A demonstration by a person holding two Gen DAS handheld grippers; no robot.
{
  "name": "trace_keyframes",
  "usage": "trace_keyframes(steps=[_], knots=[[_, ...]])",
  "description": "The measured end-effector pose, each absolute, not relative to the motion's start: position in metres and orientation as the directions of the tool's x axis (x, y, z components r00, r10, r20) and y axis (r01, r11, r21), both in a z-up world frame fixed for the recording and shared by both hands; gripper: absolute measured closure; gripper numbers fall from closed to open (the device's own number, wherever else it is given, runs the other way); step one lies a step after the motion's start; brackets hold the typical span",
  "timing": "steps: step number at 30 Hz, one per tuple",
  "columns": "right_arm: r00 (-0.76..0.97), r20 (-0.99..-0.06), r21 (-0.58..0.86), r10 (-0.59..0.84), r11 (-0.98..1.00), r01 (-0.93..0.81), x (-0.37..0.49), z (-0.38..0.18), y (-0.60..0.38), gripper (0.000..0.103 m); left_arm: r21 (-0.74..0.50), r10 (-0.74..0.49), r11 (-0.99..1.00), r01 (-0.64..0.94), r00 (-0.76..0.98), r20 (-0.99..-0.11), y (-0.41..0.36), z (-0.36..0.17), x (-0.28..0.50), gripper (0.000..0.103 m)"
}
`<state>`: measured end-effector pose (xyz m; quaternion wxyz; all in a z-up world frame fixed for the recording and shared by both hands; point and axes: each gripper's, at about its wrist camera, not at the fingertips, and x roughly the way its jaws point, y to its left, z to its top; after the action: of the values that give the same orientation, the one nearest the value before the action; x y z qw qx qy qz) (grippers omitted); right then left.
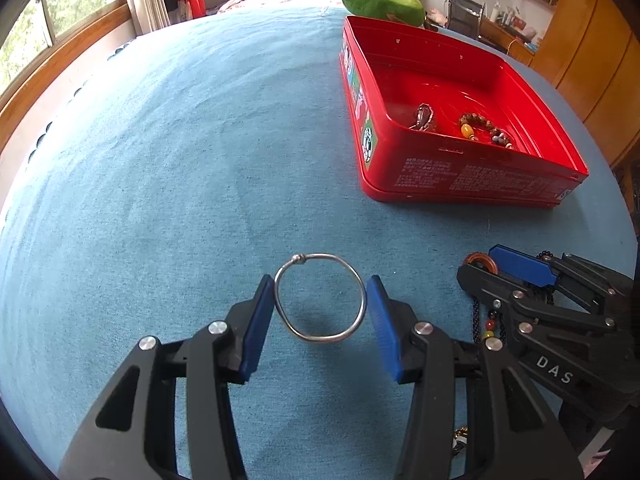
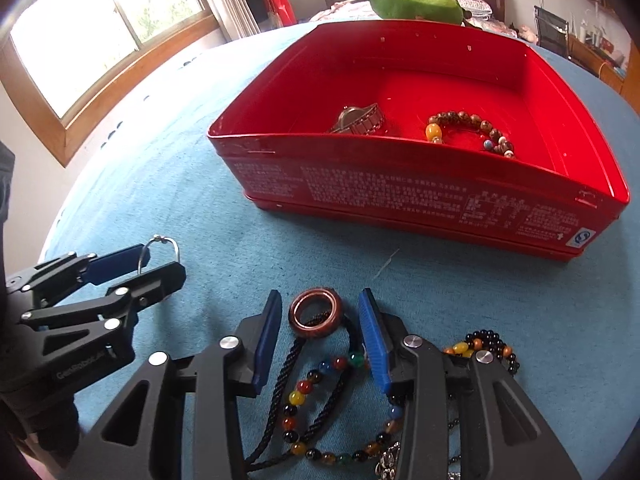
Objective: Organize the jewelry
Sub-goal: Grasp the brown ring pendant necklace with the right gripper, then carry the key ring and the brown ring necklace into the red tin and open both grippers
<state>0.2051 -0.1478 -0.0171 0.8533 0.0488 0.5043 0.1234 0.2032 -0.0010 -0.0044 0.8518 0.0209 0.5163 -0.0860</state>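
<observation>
The silver bangle (image 1: 320,298) sits between the blue pads of the left claw (image 1: 320,320), which grips it on both sides and holds it off the teal cloth (image 1: 180,160) of the table, its shadow lying below it. Ahead and to the right of that claw stands the open red tin (image 1: 460,172), whose outer walls carry dense small print too fine to read and a round green-and-white logo on one side; inside lie a metal-band watch (image 2: 358,120) and a brown beaded bracelet (image 2: 472,130) with a yellow bead. The right claw (image 2: 320,334) is spread apart, grasping nothing, its pads either side of a copper-brown ring pendant (image 2: 316,316) on a dark braided cord (image 2: 280,392). Under and just behind that claw lie a multicoloured bead strand (image 2: 316,380) and a black bead strand (image 2: 492,344). The right claw's body reads "DAS" in the left wrist view; the left claw's body shows lettering beginning "GenRobot". Beyond the tin rests a green avocado plush (image 2: 412,0).
</observation>
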Motion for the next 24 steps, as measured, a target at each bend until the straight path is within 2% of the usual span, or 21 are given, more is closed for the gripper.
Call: trace_keyframes(steps=[2, 4, 15, 18, 24], knots=[[0.464, -0.853, 0.184, 0.241, 0.969, -0.164, 0.205, -0.018, -0.144, 0.064, -0.054, -0.125, 0.984, 0.167, 0.452, -0.883, -0.001, -0.004, 0.203, 0.057], [0.477, -0.853, 0.146, 0.211, 0.975, -0.170, 0.210, -0.020, -0.135, 0.074, -0.055, -0.126, 0.984, 0.167, 0.451, -0.884, 0.000, -0.005, 0.203, 0.057], [0.504, -0.806, 0.267, 0.311, 0.950, -0.160, 0.199, -0.002, -0.157, 0.074, -0.060, -0.128, 0.985, 0.160, 0.461, -0.878, 0.001, -0.002, 0.204, 0.057], [0.494, -0.823, 0.245, 0.281, 0.960, -0.137, 0.199, -0.007, -0.163, 0.074, -0.051, -0.119, 0.986, 0.158, 0.462, -0.879, -0.001, -0.004, 0.205, 0.057], [0.463, -0.831, 0.279, 0.308, 0.951, -0.131, 0.201, -0.019, -0.166, 0.074, -0.041, -0.112, 0.986, 0.163, 0.451, -0.885, -0.006, -0.012, 0.208, 0.057]])
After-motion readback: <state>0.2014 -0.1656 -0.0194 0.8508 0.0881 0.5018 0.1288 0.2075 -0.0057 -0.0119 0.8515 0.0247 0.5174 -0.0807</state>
